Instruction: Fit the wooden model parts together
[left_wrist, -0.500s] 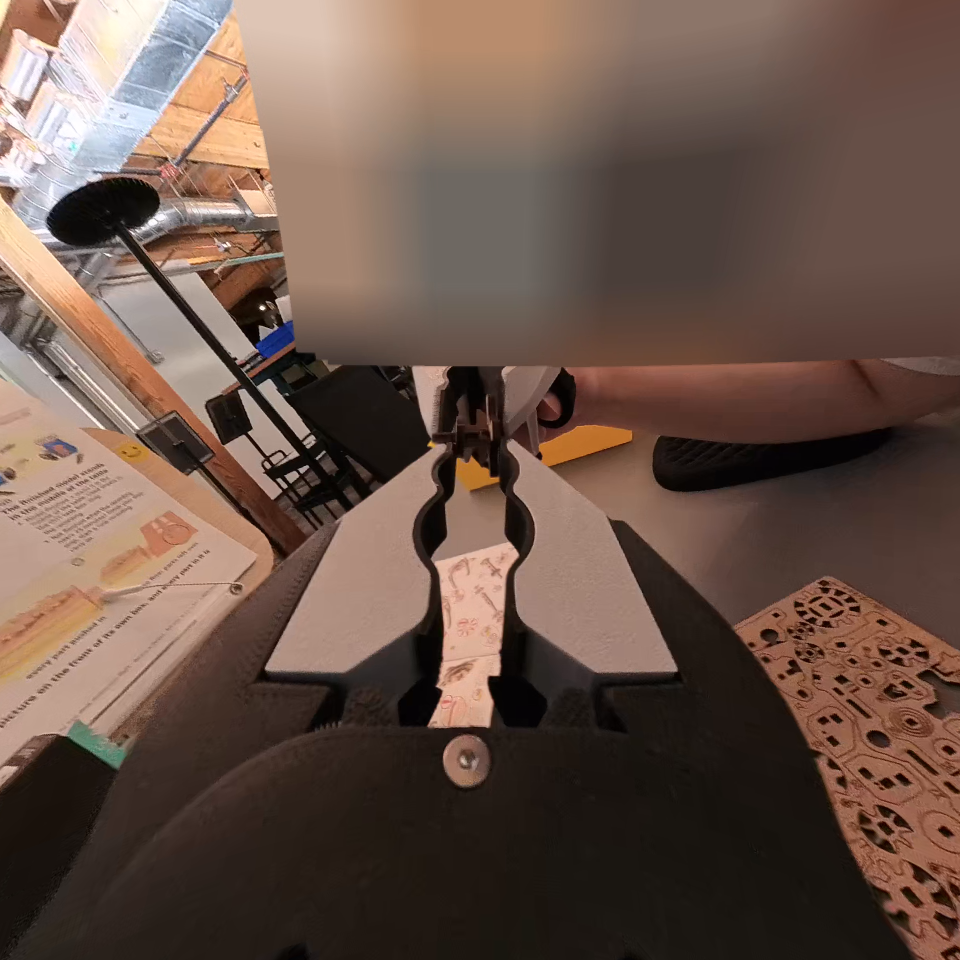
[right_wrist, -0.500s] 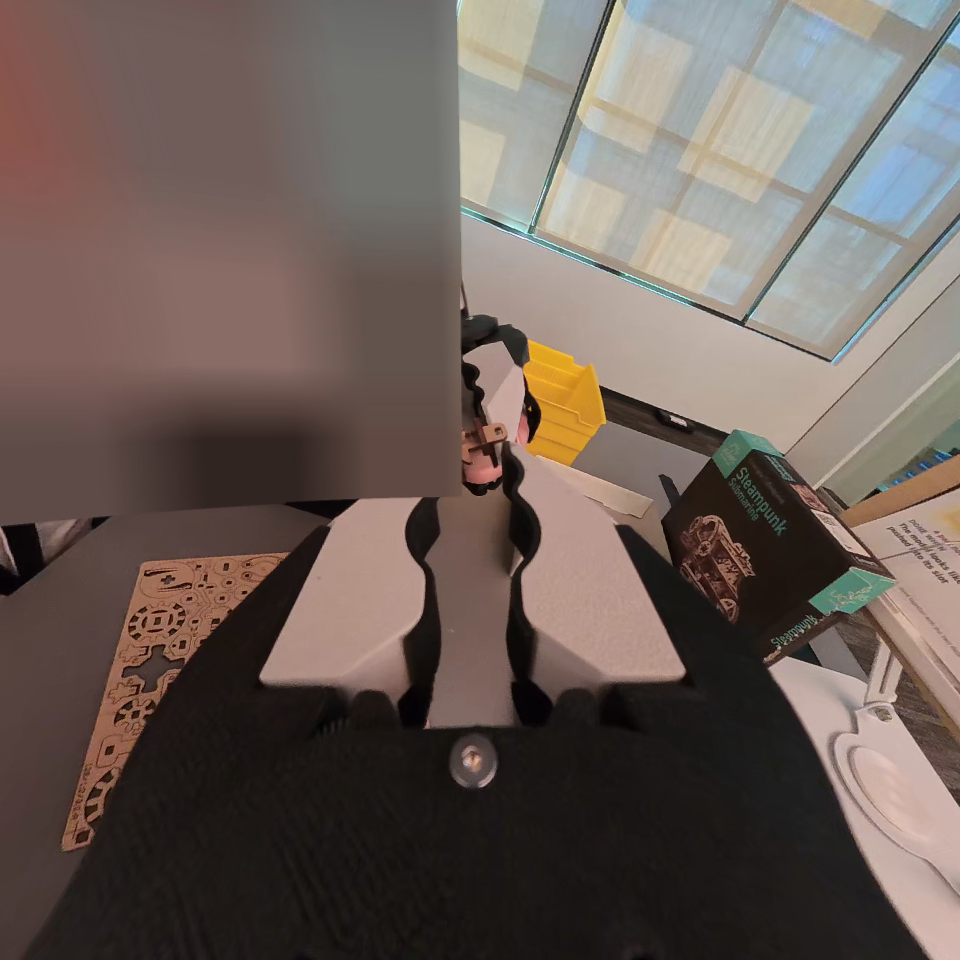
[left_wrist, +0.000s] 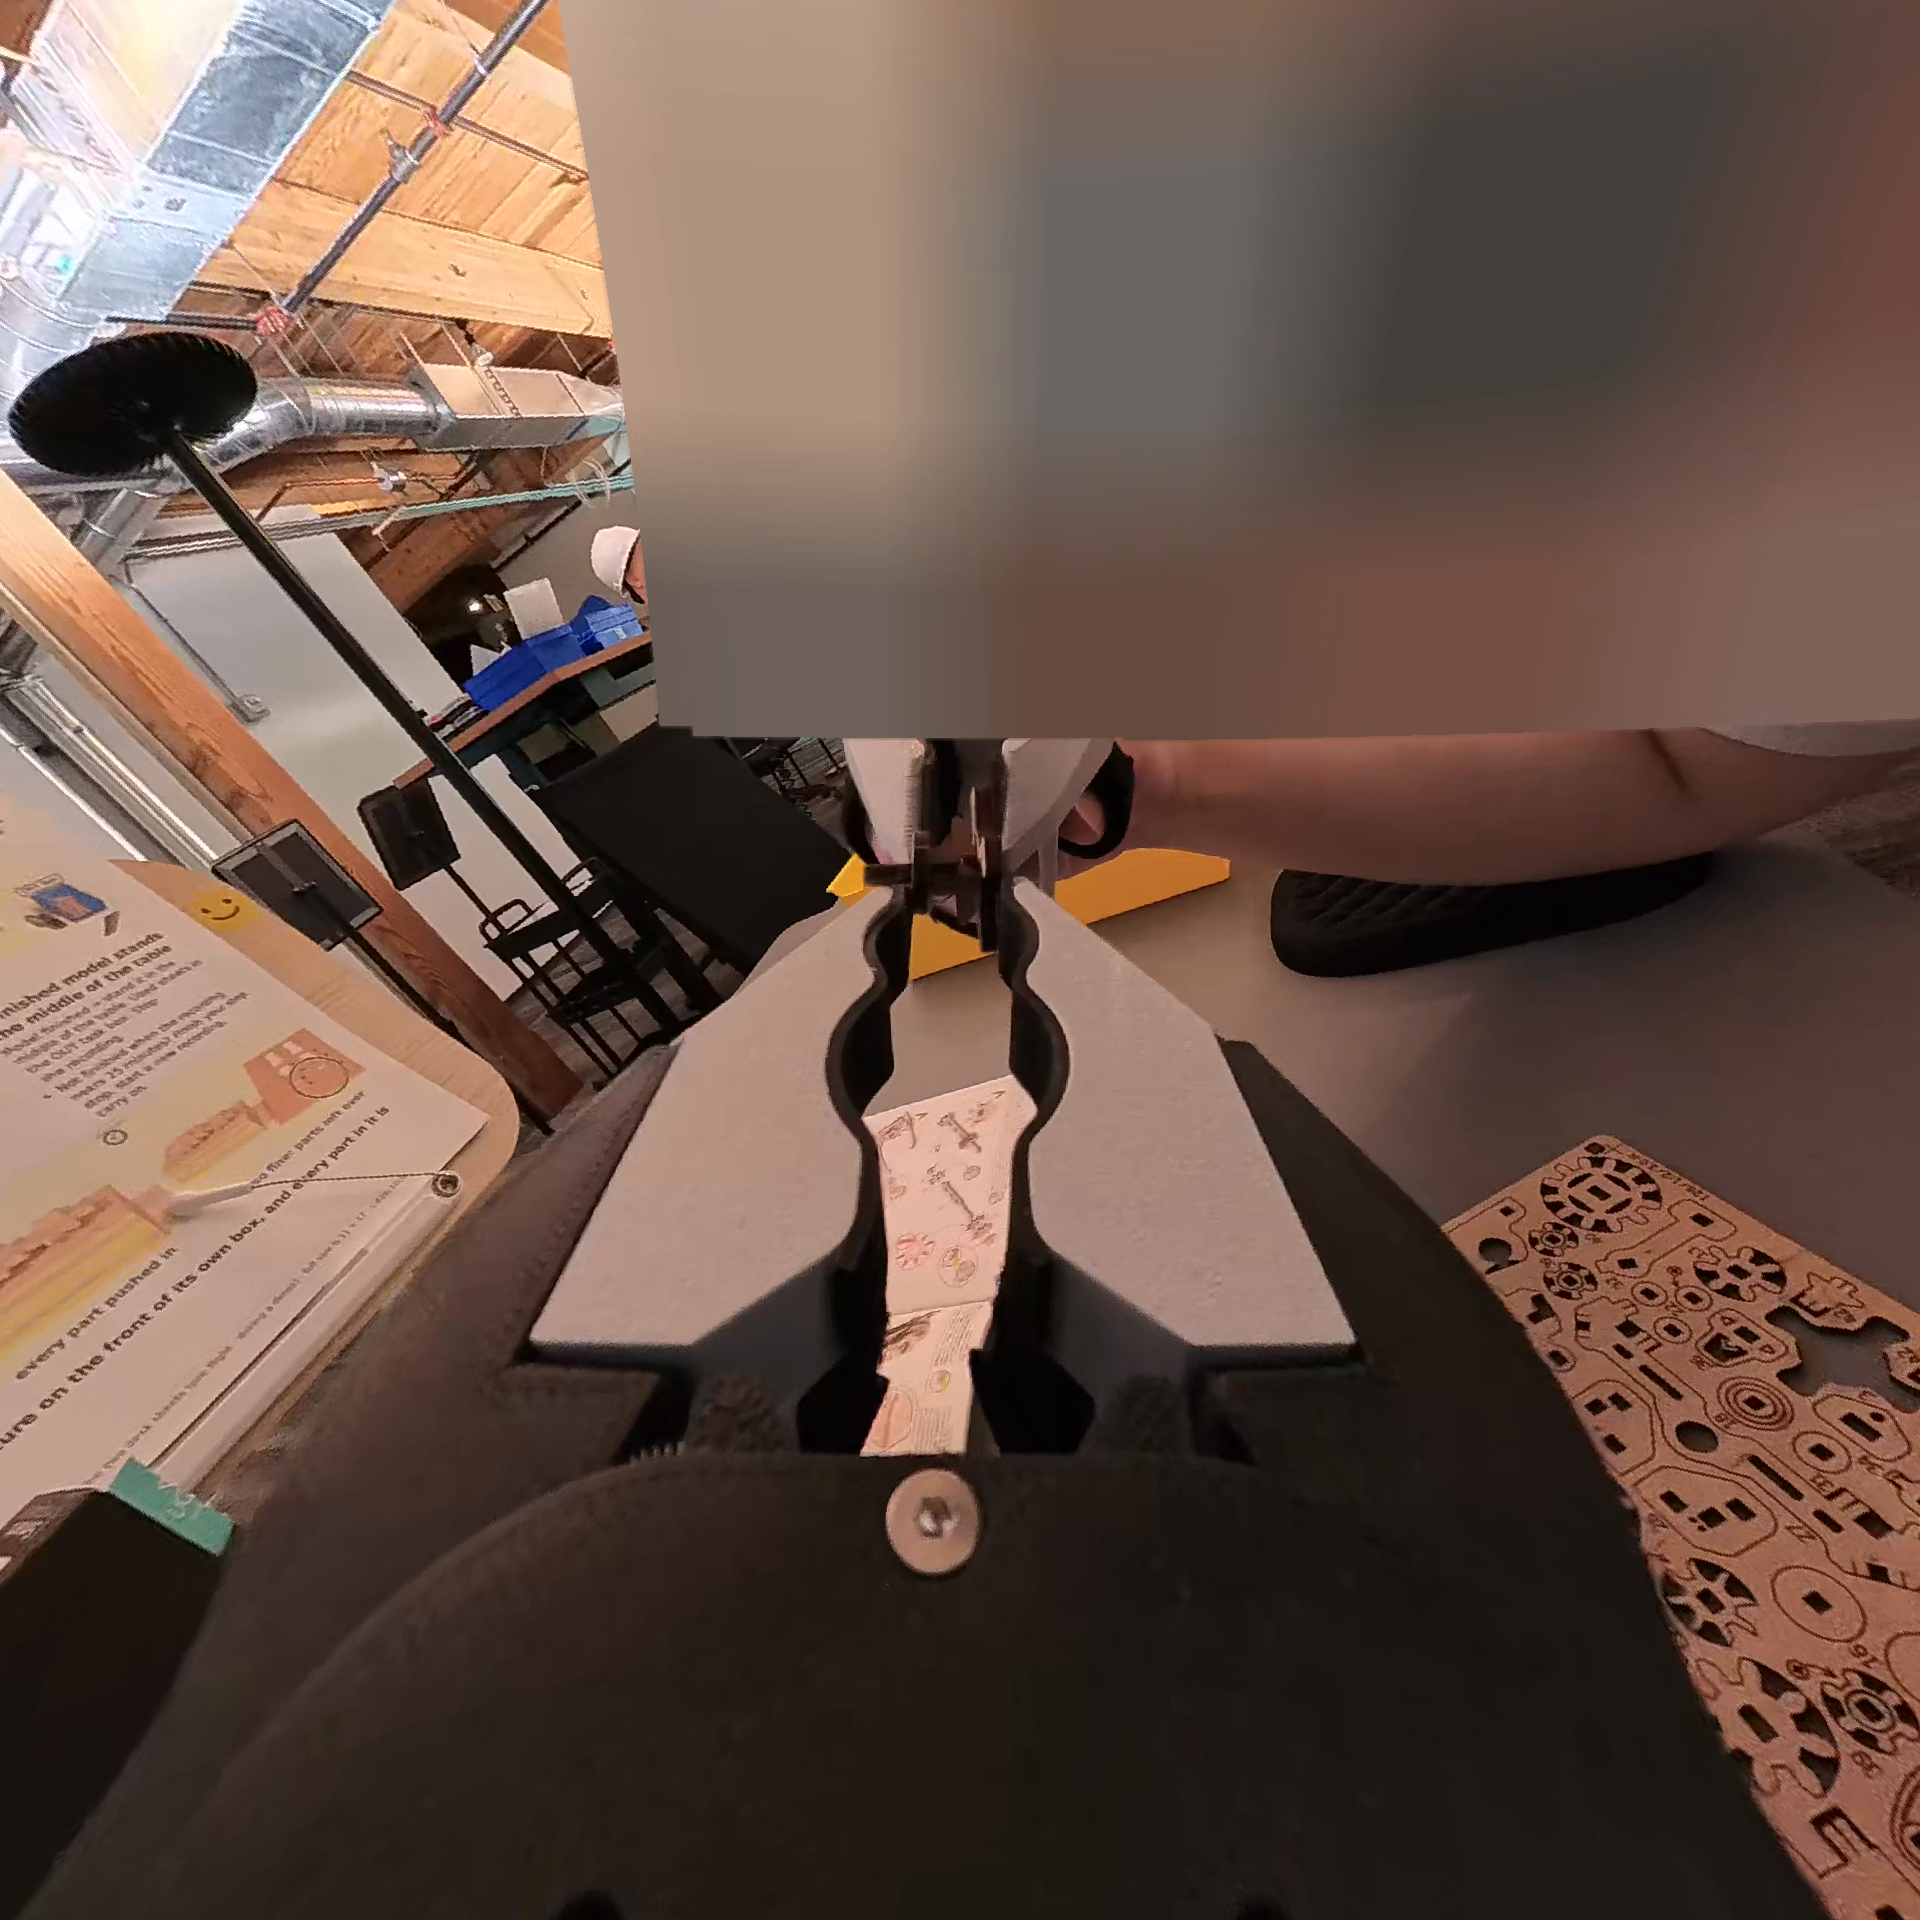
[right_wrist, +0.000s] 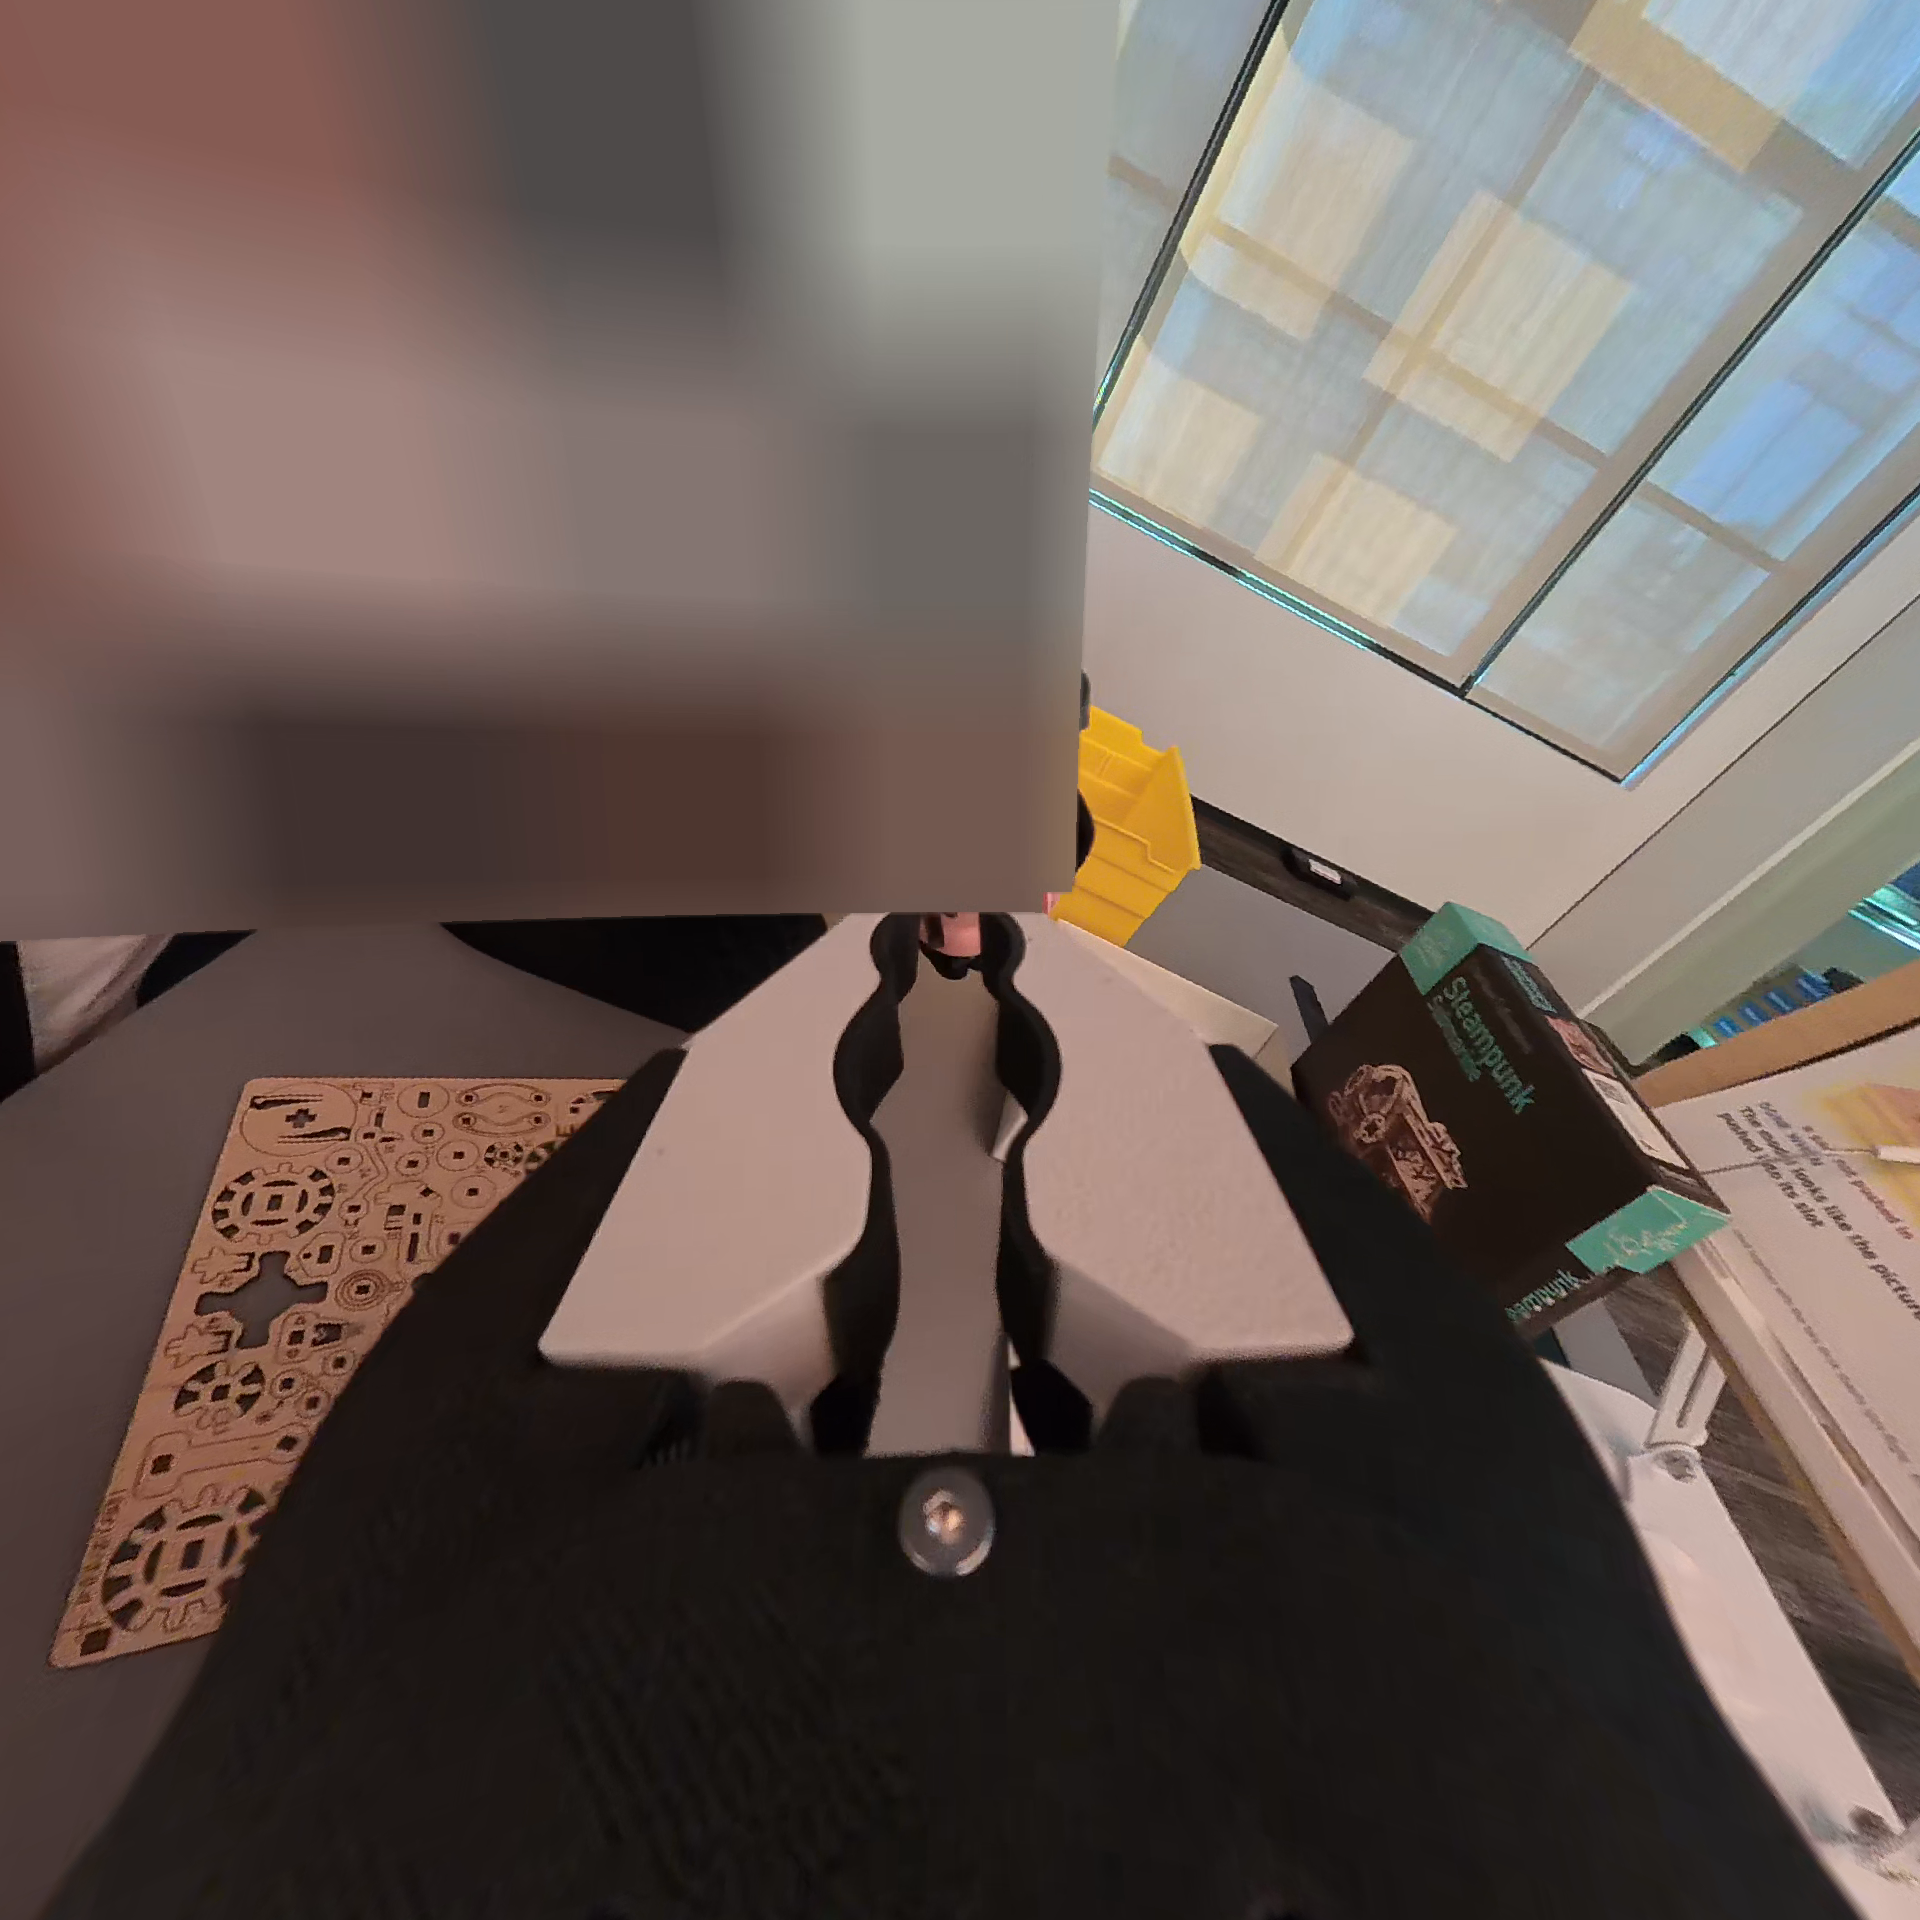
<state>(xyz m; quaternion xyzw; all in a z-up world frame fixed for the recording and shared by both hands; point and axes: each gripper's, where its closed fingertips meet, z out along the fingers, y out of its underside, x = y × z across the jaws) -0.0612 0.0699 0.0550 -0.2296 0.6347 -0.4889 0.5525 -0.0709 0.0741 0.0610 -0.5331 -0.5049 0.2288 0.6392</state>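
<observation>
Jaws of the left gripper (left_wrist: 951, 909) are drawn in on a small dark wooden part (left_wrist: 935, 878), pinched right at the tips and held up above the bench (left_wrist: 1558, 1060). The right gripper (left_wrist: 961, 805) meets it nose to nose from the far side. Its jaws stand close together, but the blurred patch covers the tips in its own view, so I cannot tell whether they are clamped on a second piece or only pressing against the first.

Very little has changed in the last half second. The two grippers are still tip to tip at the same height, and the left jaws have not widened. The left view has swung slightly, and in the right view the stubby cross-shaped piece that showed at the tips now sits behind the patch. My reading is that the parts are mid-fit, tab going into slot, and the joint is not yet seated.

The parts sheet (right_wrist: 260, 1299) lies flat on the bench below, with several shapes already popped out. A folded leaflet (left_wrist: 945, 1195) shows through the gap in the left jaws. The dark kit box (right_wrist: 1507, 1122) stands off to the right.
</observation>
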